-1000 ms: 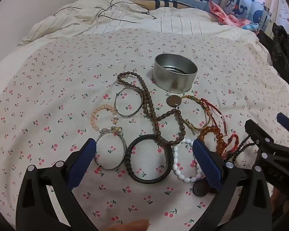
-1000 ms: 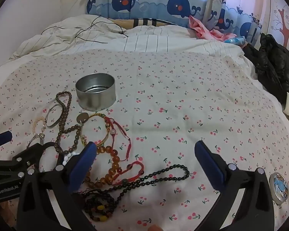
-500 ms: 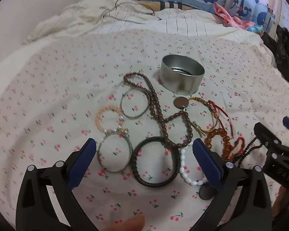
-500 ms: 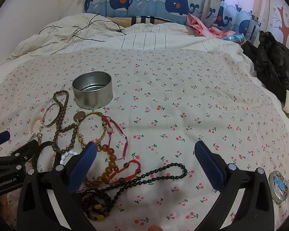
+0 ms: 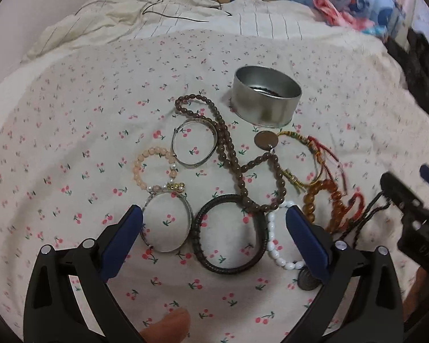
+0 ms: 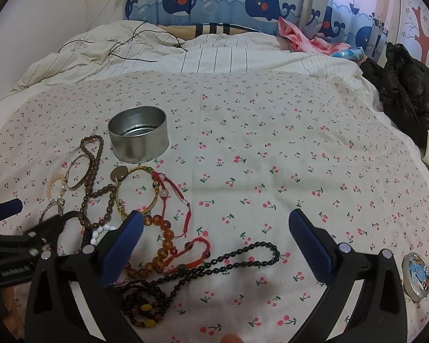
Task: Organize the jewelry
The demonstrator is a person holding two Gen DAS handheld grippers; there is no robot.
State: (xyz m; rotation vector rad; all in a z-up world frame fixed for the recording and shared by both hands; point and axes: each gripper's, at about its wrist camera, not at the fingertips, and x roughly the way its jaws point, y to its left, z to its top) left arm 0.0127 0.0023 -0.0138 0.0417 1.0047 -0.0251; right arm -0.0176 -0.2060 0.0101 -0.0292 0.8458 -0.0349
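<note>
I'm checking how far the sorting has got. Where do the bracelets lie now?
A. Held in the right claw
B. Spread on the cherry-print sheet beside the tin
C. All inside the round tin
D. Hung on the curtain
B: the bracelets lie on the cherry-print sheet beside the tin, and both claws are open, holding nothing.

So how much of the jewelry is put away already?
Hardly any. The round silver tin shows only something dark at its bottom in the left view; what it is, I cannot tell. Nothing is in hand: the left gripper and the right gripper are both open. Left on the cherry-print bedspread: the black braided bangle, white bead bracelet, black bead necklace and others.
</note>
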